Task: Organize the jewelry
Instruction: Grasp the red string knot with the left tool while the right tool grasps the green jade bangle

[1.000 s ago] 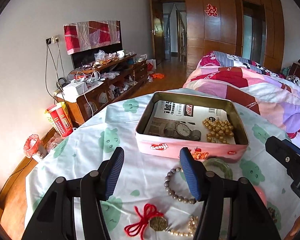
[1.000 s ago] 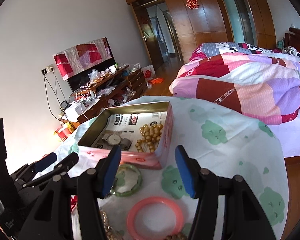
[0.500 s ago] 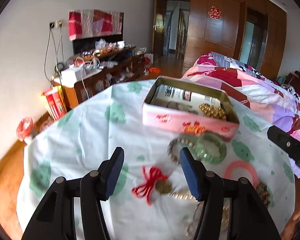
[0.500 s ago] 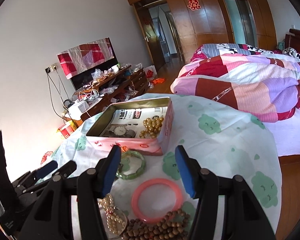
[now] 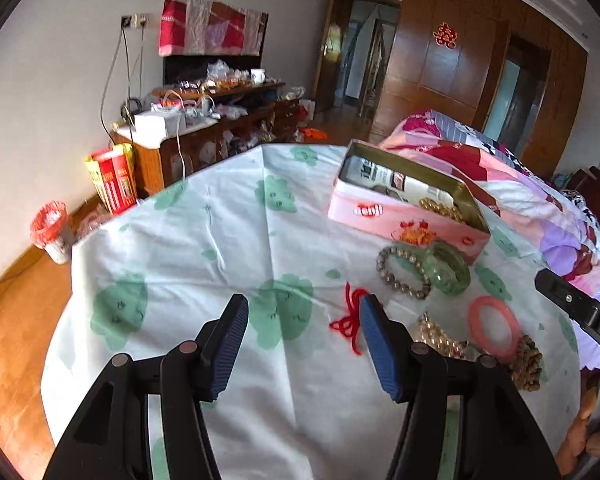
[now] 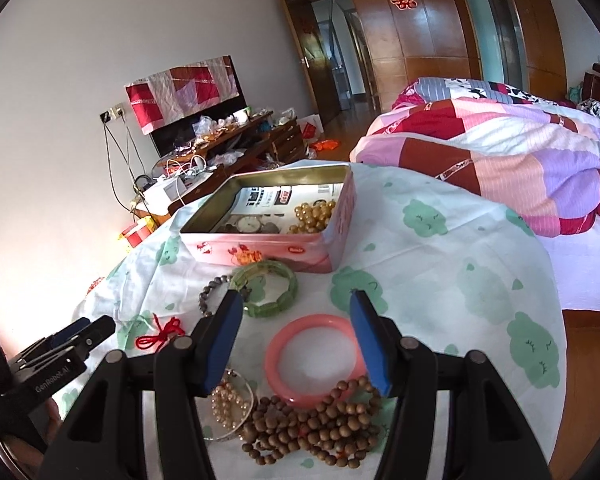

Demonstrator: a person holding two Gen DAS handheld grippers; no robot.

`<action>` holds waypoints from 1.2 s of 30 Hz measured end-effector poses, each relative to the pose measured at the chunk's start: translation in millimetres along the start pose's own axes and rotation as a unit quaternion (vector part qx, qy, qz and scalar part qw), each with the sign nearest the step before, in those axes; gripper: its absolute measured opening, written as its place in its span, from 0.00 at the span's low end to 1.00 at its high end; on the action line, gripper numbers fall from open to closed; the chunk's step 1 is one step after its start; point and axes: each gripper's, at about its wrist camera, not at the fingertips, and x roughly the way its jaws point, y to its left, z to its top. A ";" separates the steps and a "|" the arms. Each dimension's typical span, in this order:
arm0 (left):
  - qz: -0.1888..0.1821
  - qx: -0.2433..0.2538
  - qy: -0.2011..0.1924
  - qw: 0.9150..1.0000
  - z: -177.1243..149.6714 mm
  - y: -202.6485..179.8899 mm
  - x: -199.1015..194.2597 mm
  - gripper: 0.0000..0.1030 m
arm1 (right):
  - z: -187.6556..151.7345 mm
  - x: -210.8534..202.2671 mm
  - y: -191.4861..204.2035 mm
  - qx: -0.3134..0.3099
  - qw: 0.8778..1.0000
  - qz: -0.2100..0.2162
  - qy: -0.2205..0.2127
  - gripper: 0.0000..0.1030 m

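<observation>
A pink tin box (image 6: 284, 250) (image 5: 404, 220) holds a watch (image 6: 250, 225) and gold beads (image 6: 314, 214). In front of it on the cloth lie a green bangle (image 6: 266, 288) (image 5: 450, 268), a grey bead bracelet (image 5: 400, 270), a red knotted cord (image 6: 160, 332) (image 5: 350, 320), a pink bangle (image 6: 314, 360) (image 5: 494, 326), pearl beads (image 6: 230, 400) and brown wooden beads (image 6: 320, 424). My right gripper (image 6: 296, 330) hangs open above the pink bangle, holding nothing. My left gripper (image 5: 304, 336) is open and empty over bare cloth, left of the red cord.
The round table wears a white cloth with green prints (image 5: 204, 248). A bed with a patchwork quilt (image 6: 500, 152) stands close on the right. A cluttered low wooden cabinet (image 5: 204, 132) lines the far wall, with a red box (image 5: 110, 178) and a small bin (image 5: 52, 232) on the floor.
My left gripper has pulled back and swung left, so the tin and jewelry now sit farther off at the right. My right gripper drew back slightly, bringing the wooden beads into view.
</observation>
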 end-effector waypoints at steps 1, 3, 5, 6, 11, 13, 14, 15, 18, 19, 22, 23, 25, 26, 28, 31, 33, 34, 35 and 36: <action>0.000 0.004 0.005 1.000 -1.8 -1.6 1.8 0.57 | -0.8 0.5 0.6 -0.001 1.000 0.001 0.002 0.58; 0.002 0.018 0.014 1.000 -4.9 -5.6 5.5 0.57 | -1.6 2.1 2.3 -0.004 1.000 0.001 0.005 0.58; -0.009 0.030 0.022 0.999 -5.0 -10.8 9.1 0.57 | -2.6 2.0 4.5 -0.008 1.000 0.003 0.006 0.58; -0.019 0.037 0.028 0.999 -3.8 -14.8 12.3 0.57 | -3.0 1.7 5.6 -0.010 1.000 0.004 0.007 0.58; -0.032 0.057 0.059 0.996 3.4 -25.6 31.7 0.57 | -3.7 0.5 8.5 -0.015 1.000 0.007 0.010 0.50; -0.042 0.051 0.074 0.995 6.1 -26.3 41.7 0.57 | -3.4 0.4 8.5 -0.014 1.000 0.009 0.012 0.49; -0.042 0.048 0.085 0.994 6.7 -27.3 47.0 0.56 | -3.4 0.5 8.1 -0.012 1.000 0.010 0.012 0.49; -0.043 0.046 0.098 0.993 6.0 -27.8 52.5 0.47 | -3.4 0.6 7.7 -0.012 1.000 0.010 0.013 0.49; -0.037 0.046 0.104 0.993 4.9 -28.3 53.0 0.18 | -3.5 1.5 7.6 -0.014 1.000 0.010 0.014 0.49; -0.037 0.044 0.104 0.993 4.4 -27.5 51.6 0.15 | -3.5 2.1 7.0 -0.014 1.000 0.009 0.015 0.49; -0.039 0.041 0.103 0.993 3.0 -26.5 49.6 0.05 | -2.4 6.0 4.6 -0.009 1.000 0.010 0.019 0.49; -0.041 0.038 0.102 0.993 2.1 -25.8 47.9 0.05 | -1.2 8.1 3.8 -0.007 1.000 0.011 0.021 0.49; -0.047 0.029 0.093 0.994 3.7 -22.4 45.8 0.04 | 2.5 13.0 2.5 -0.004 1.000 0.013 0.025 0.48; -0.053 0.021 0.079 0.995 5.2 -19.9 41.0 0.04 | 5.1 16.3 2.1 -0.003 1.000 0.012 0.028 0.44; -0.069 0.011 0.053 0.996 6.9 -17.1 30.9 0.04 | 10.5 24.1 2.0 -0.003 0.999 0.009 0.036 0.39; -0.080 0.003 0.015 0.997 8.2 -16.3 16.8 0.04 | 18.3 44.4 2.0 -0.002 0.998 0.010 0.062 0.39; -0.083 -0.003 0.000 0.997 9.5 -16.7 12.0 0.04 | 21.7 60.2 2.3 0.004 0.996 0.024 0.088 0.39; -0.086 -0.005 -0.006 0.996 10.5 -17.3 10.0 0.04 | 22.3 69.1 3.0 0.005 0.995 0.021 0.102 0.39; -0.088 -0.005 -0.012 0.996 10.8 -18.2 7.7 0.04 | 22.3 76.5 4.3 0.004 0.993 0.015 0.113 0.39; -0.090 -0.004 -0.015 0.996 13.0 -18.8 7.0 0.04 | 21.7 81.8 5.9 0.002 0.993 0.013 0.120 0.39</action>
